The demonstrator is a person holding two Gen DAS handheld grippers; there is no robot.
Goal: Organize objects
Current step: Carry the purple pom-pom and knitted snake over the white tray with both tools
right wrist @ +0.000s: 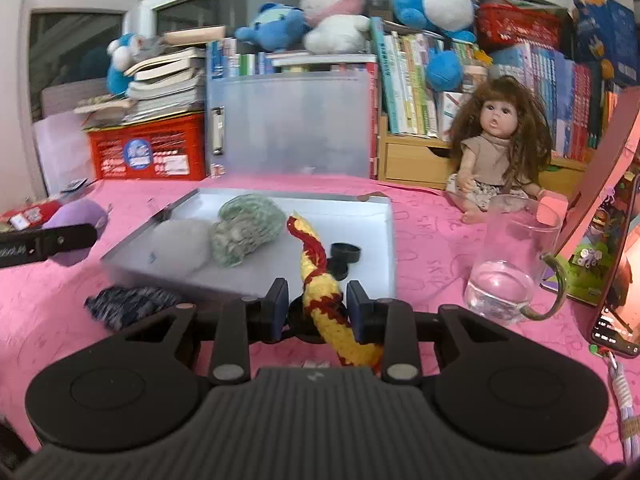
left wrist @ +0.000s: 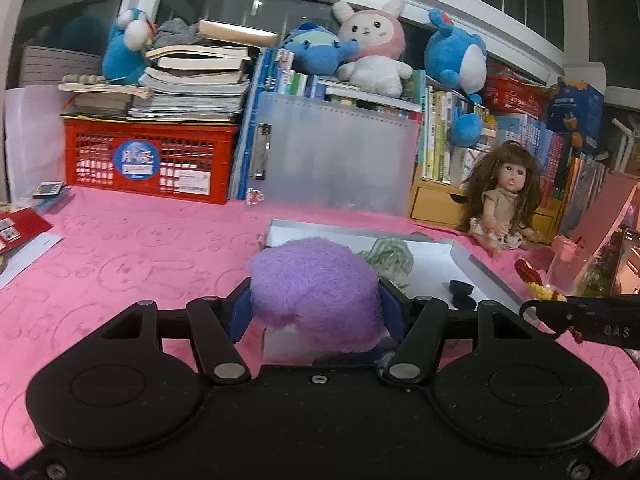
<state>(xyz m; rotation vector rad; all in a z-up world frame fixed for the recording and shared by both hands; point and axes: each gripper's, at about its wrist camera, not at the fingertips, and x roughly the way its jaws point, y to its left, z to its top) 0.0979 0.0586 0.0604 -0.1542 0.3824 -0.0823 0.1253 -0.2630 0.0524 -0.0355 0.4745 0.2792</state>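
Note:
My left gripper (left wrist: 316, 312) is shut on a fluffy purple ball (left wrist: 316, 284), held just in front of the shallow white tray (left wrist: 472, 268). In the right wrist view that ball (right wrist: 76, 216) shows at the far left, beside a left finger (right wrist: 60, 240). My right gripper (right wrist: 318, 300) is shut on a yellow and red crocheted piece (right wrist: 320, 292), which sticks up over the tray's near edge (right wrist: 380, 264). Inside the tray lie a grey fluffy ball (right wrist: 180, 244), a green knitted piece (right wrist: 244, 232) and black caps (right wrist: 344, 256). A dark blue knitted piece (right wrist: 128, 300) lies on the pink cloth before the tray.
A glass jug (right wrist: 512, 260) stands right of the tray, a phone (right wrist: 616, 280) beyond it. A doll (right wrist: 500, 148) sits at the back right. Along the back stand a red crate (left wrist: 148, 160) under stacked books, a clear folder (left wrist: 332, 152) and plush toys.

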